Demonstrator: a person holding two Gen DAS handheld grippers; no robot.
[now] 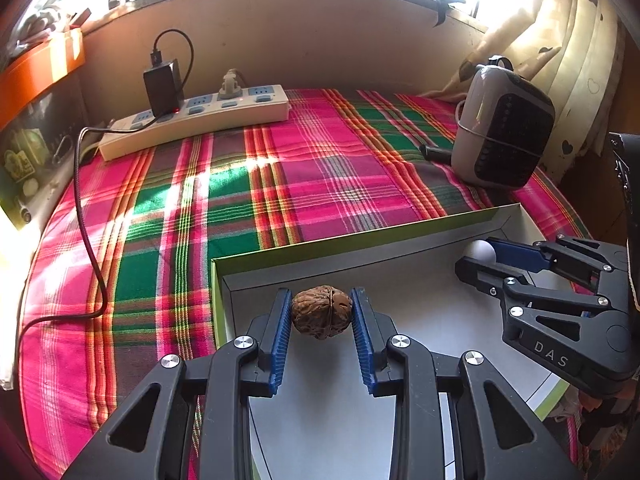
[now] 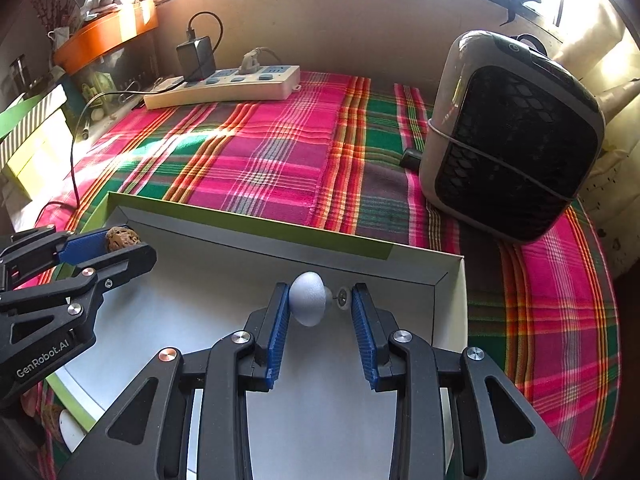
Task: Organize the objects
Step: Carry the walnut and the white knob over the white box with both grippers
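Note:
A brown walnut (image 1: pixel 321 312) sits between the blue pads of my left gripper (image 1: pixel 321 316), which is shut on it, over the far left corner of a shallow white box with a green rim (image 1: pixel 304 250). The walnut (image 2: pixel 120 239) and left gripper (image 2: pixel 120 246) also show in the right wrist view. My right gripper (image 2: pixel 320 300) is shut on a small white mushroom-shaped knob (image 2: pixel 307 299) over the box's far right corner (image 2: pixel 452 268). The knob's dome touches the left pad and its stem base touches the right pad. In the left wrist view the knob (image 1: pixel 482 251) shows in the right gripper (image 1: pixel 480 258).
The box lies on a pink, green and red plaid cloth (image 1: pixel 280 168). A white power strip (image 1: pixel 196 118) with a black charger (image 1: pixel 162 86) and cable lies at the back left. A grey and black heater-like appliance (image 2: pixel 516 140) stands at the back right. A wall closes the back.

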